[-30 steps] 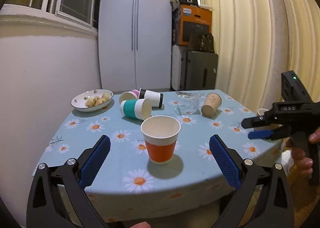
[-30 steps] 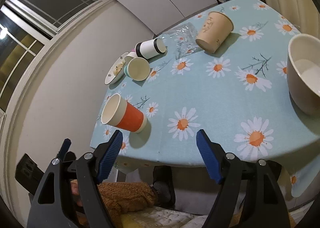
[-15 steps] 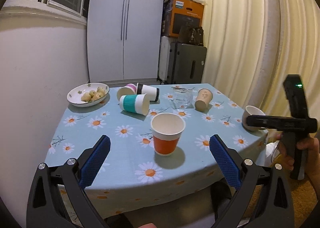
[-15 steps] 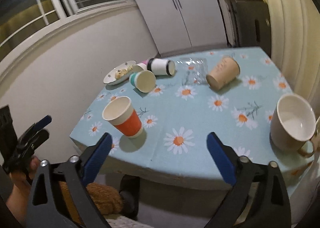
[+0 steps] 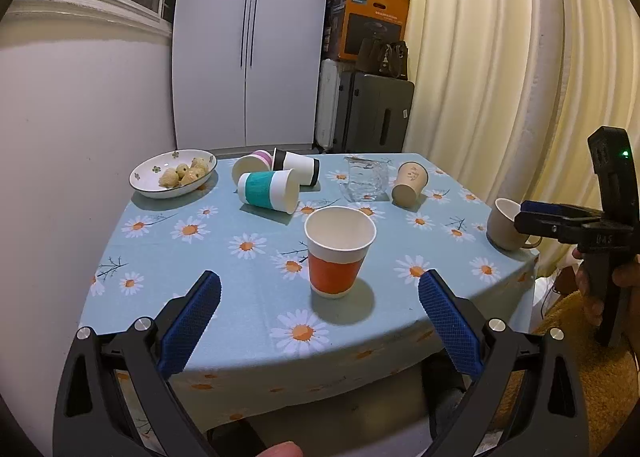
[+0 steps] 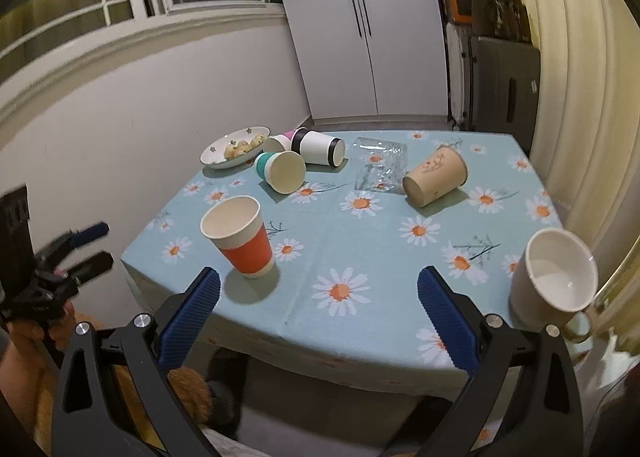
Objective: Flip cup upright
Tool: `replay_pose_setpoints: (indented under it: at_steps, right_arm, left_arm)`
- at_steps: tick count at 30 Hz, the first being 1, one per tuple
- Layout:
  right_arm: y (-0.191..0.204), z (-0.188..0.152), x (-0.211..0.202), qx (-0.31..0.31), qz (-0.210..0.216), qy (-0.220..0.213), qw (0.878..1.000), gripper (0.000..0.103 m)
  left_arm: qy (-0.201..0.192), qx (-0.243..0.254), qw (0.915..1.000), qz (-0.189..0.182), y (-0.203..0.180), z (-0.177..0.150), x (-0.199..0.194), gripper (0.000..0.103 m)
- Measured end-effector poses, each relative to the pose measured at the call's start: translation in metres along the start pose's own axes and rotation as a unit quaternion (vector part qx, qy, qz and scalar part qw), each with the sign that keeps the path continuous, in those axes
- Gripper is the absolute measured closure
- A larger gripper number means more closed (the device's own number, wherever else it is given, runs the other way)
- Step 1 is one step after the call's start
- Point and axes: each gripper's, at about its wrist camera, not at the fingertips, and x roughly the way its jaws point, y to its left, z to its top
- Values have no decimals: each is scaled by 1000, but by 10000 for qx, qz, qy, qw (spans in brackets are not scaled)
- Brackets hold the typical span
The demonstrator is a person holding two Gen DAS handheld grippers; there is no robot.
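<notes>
An orange and white paper cup (image 5: 339,249) stands upright near the front of the table; it also shows in the right wrist view (image 6: 240,235). A teal cup (image 5: 269,191), a black-banded white cup (image 5: 297,170), a pink cup (image 5: 250,165) and a tan cup (image 5: 409,185) lie on their sides further back. My left gripper (image 5: 318,321) is open and empty, off the table's front edge. My right gripper (image 6: 318,317) is open and empty, off the front right edge.
A floral bowl of food (image 5: 173,173) sits at the back left. A clear glass (image 5: 365,183) lies between the cups. A beige mug (image 6: 554,277) stands at the table's right edge. Wall on the left, curtain on the right.
Both grippers have drawn back from the table and risen. The right gripper has swung to level. The orange cup stays upright and still.
</notes>
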Motion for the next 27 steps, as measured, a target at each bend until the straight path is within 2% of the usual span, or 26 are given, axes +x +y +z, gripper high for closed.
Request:
replay_pose_setpoints:
  at_steps: [5,14,27]
  right_arm:
    - [10,-7,-8,-363,-194,-155,9990,5]
    - [2,-12,-8,-104,-157,-158,9997,5]
    - [11,-14,-2,-275,-236,-67,9993,5]
  left_arm:
    - [78,65,9999,13,-3,-3,3,6]
    - [115,68,9997,198,-2,-6,6,6]
    - [167,0,9997,192,0,-6,8,6]
